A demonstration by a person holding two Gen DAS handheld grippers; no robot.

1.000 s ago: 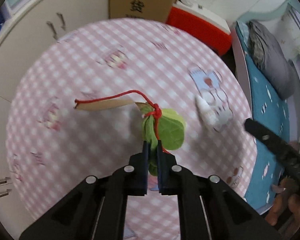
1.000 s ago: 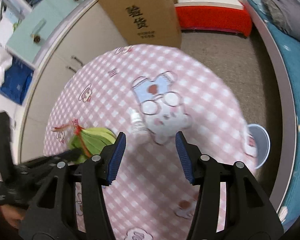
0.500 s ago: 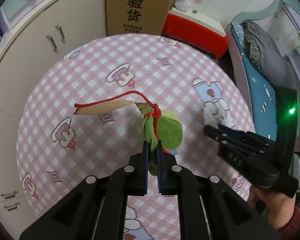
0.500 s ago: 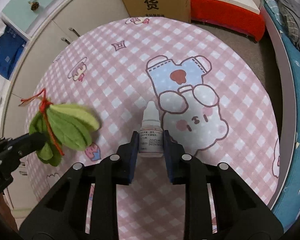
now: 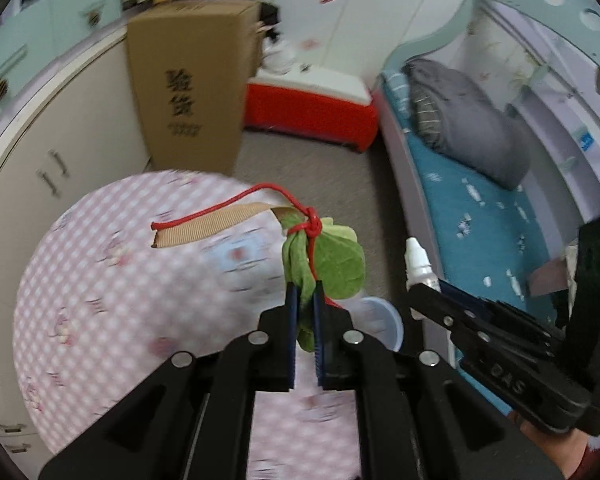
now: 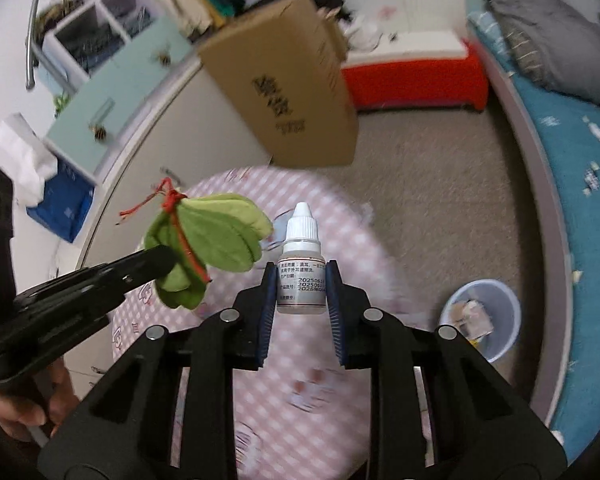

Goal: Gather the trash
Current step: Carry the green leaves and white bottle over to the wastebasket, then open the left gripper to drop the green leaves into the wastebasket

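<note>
Both bits of trash are up off the pink checked worktop. Left gripper is clamped on the leaf bundle — soft, floppy, weighs nothing, best pinched near its red string. Right gripper squeezes the dropper bottle by its body — light, hard, slippery plastic.

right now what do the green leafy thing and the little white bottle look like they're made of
Green leaf bundle: likely felt or similar fabric, matte; the leaves are thick, flat-edged and layered, tied with red cord beside a tan woven ribbon.

Dropper bottle: seems plastic, smooth with a slight sheen, a ribbed white cap and a printed label.

Bin on the floor: thin, translucent bluish plastic, probably.
</note>
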